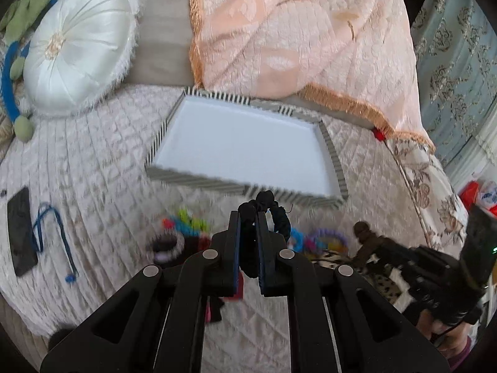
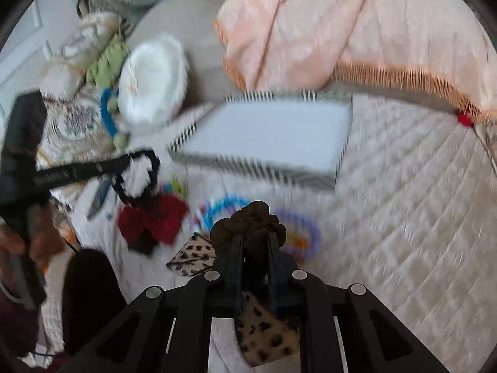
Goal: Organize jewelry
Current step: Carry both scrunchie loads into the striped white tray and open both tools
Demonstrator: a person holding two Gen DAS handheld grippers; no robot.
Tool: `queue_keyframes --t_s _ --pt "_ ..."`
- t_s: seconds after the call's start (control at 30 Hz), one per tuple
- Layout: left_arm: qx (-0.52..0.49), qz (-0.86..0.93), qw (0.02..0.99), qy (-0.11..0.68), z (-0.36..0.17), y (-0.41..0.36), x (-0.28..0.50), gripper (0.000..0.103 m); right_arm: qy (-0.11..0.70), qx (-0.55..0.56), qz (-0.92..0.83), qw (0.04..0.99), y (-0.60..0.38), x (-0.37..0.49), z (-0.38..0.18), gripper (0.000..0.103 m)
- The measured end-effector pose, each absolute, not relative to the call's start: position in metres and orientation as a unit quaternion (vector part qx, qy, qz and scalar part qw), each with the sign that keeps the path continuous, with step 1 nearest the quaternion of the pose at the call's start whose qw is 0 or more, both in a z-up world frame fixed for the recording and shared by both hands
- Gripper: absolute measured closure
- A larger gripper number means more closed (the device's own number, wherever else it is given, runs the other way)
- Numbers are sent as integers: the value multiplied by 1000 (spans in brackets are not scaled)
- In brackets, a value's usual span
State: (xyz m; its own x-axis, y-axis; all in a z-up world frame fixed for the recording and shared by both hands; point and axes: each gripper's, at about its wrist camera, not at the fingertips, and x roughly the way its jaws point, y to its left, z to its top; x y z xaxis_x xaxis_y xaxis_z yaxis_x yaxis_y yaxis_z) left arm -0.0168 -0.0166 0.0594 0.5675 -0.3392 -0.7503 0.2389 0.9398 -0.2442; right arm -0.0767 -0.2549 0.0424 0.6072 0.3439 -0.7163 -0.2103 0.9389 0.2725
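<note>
Black fabric scrunchie [image 1: 267,214] sits clamped in the left gripper [image 1: 248,217]; right gripper [image 2: 254,239] grips a brown scrunchie [image 2: 248,220]. Both hang short of the empty striped tray [image 1: 167,124] ahead, apparently awaiting deposit.

Matt black cloth scrunchie [image 1: 273,214]; glossy satin pillow [image 1: 77,46]; quilted bedspread [image 1: 102,143].

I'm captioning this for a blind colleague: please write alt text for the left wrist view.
The left gripper is shut on a black scrunchie just short of an empty striped-rim tray on a quilted bed. Colourful hair ties lie below, a phone far left.
</note>
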Motion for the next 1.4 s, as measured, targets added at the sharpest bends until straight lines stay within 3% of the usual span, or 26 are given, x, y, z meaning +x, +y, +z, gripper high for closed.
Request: queue_keyframes --t_s 0.27,0.57,0.83,1.1,1.17,1.2,1.23,1.27,1.3,1.4 --pt "-57 -147 884 440 55 -23 64 95 382 106 122 910 -260 -1 56 90" --pt "-66 -76 858 504 -14 -5 151 95 434 192 89 876 -279 96 -11 90" --pt "-55 -67 834 545 -48 0 154 95 483 160 72 858 -289 95 -37 90" --pt "-34 -62 838 541 -47 -5 127 95 484 105 83 865 -293 77 -32 90" --pt "-35 -55 840 538 -45 -3 125 89 463 123 91 873 -295 76 -26 66" --pt "-35 -54 841 537 -44 -3 124 84 455 130 93 876 -295 73 -22 50" --pt "-37 -54 843 534 -41 -2 123 67 451 130 91 878 -293 72 -18 37" --pt "-40 -54 846 530 -38 -1 120 51 447 120 86 882 -290 70 -13 37" --pt "-41 -53 849 524 -34 -2 118 46 446 113 85 884 -286 70 -10 37" --pt "-35 -47 861 505 -20 0 105 43 441 102 88 887 -277 62 0 37"
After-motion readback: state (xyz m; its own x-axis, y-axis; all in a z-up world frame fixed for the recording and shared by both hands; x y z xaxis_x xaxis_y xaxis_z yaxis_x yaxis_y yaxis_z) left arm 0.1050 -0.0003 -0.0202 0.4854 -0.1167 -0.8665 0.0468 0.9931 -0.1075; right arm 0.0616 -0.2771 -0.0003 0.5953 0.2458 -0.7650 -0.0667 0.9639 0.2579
